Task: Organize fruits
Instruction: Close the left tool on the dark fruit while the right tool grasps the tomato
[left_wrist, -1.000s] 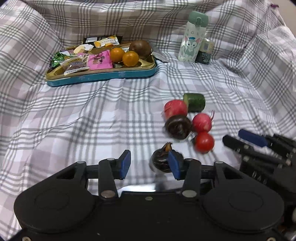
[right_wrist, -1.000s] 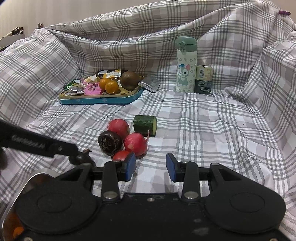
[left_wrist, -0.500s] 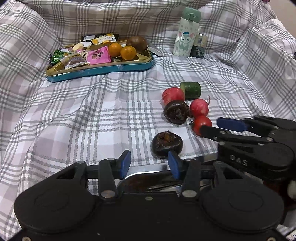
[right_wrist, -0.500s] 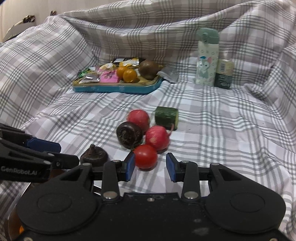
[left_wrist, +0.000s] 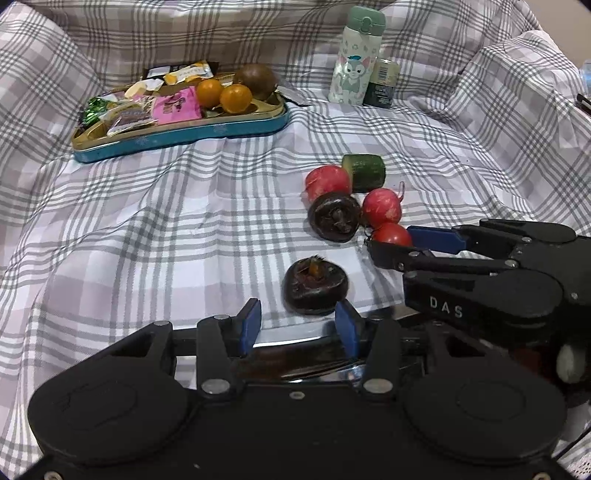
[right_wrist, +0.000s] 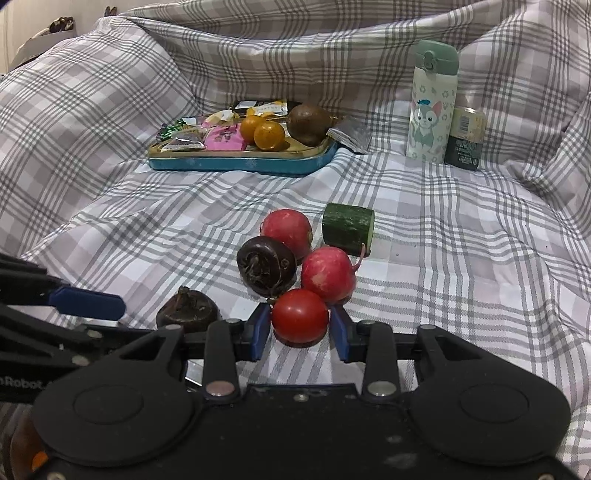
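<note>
Spreading under everything you see is the grey plaid sheet (right_wrist: 461, 266), rumpled high at the back. On it, far back, sits the teal tin tray (right_wrist: 240, 164) with sweets, two oranges (right_wrist: 269, 135) and a brown fruit (right_wrist: 308, 123); to its right stand a cartoon bottle (right_wrist: 432, 107) and a small dark jar (right_wrist: 464, 138).

Your left claw (left_wrist: 297, 328) stands wide and empty, just above the rim of a metal bowl (left_wrist: 291, 334); a dark water chestnut (left_wrist: 316, 286) lies on the sheet just beyond its blue pads. Your right claw (right_wrist: 299, 332) is narrow, its pads closing on the red cherry tomato (right_wrist: 300, 315) from both sides, and the tomato sits on the sheet.

Touching that tomato from behind are a red radish (right_wrist: 328, 275) and a second dark water chestnut (right_wrist: 266, 266); another radish (right_wrist: 287, 227) lies behind them, with a cut cucumber piece (right_wrist: 347, 227) just beside it.
</note>
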